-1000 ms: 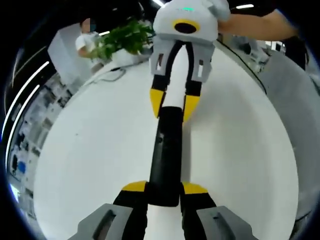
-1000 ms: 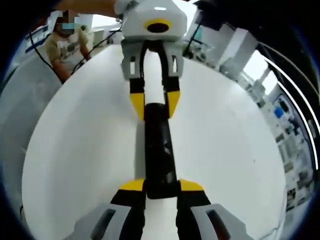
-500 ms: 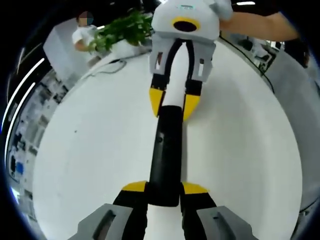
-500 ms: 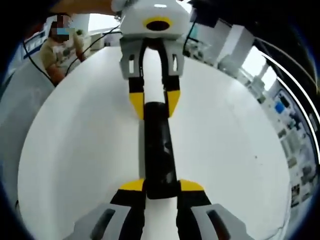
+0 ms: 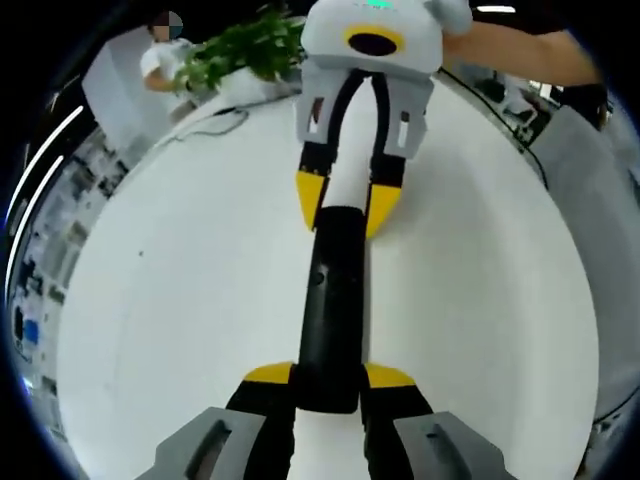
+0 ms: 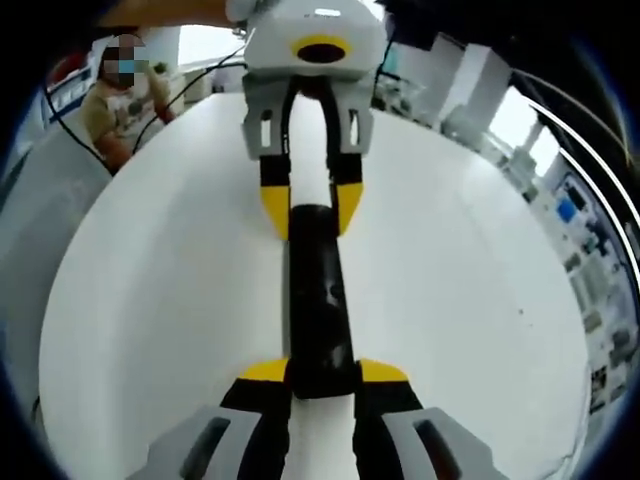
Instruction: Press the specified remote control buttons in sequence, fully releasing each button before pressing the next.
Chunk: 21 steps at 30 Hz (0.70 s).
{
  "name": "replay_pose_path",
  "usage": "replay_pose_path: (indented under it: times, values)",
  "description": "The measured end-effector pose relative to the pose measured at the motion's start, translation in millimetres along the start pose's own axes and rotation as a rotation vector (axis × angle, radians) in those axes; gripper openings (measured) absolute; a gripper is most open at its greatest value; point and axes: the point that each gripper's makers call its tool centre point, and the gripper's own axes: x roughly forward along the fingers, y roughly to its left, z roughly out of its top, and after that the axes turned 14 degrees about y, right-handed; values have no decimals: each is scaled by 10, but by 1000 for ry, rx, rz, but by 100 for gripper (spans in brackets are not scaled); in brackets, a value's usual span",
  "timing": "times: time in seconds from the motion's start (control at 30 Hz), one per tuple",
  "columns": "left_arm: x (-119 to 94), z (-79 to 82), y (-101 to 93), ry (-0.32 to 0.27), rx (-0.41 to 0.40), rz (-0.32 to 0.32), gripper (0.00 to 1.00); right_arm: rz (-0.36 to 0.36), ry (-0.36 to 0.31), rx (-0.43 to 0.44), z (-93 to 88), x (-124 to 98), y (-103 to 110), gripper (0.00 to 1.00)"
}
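A long black remote control (image 5: 332,300) hangs over the white round table (image 5: 180,300), held at both ends. My left gripper (image 5: 328,375) is shut on its near end in the left gripper view. At its far end my right gripper (image 5: 347,205) comes in from the top, its yellow fingertips (image 5: 311,194) clamped on the remote. The right gripper view mirrors this: my right gripper (image 6: 322,372) is shut on the near end of the remote (image 6: 318,300), and my left gripper (image 6: 312,210) grips the far end. Small buttons show faintly on the remote's face.
A potted green plant (image 5: 245,55) and a cable (image 5: 205,125) lie at the table's far edge. A seated person (image 6: 120,95) is beyond the table rim. Shelves and equipment (image 6: 590,260) line the room's side. An arm (image 5: 520,50) reaches in behind my right gripper.
Both views have drifted slightly with the hands. The remote stays clamped between the two grippers in the same way.
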Motion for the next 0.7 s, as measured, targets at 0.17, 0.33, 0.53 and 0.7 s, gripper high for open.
replay_pose_path:
  times: [0.17, 0.33, 0.53, 0.7]
  values:
    - [8, -5, -2, -6, -11, -16, 23, 11, -5, 9, 0, 4, -8, 20]
    - [16, -8, -1, -11, -15, -35, 23, 28, -6, 16, -4, 12, -14, 21]
    - [29, -19, 11, -16, -42, -77, 24, 55, 8, 20, -3, 25, -13, 21]
    - [27, -22, 2, -17, -38, -82, 24, 64, 5, 17, -3, 27, -7, 21]
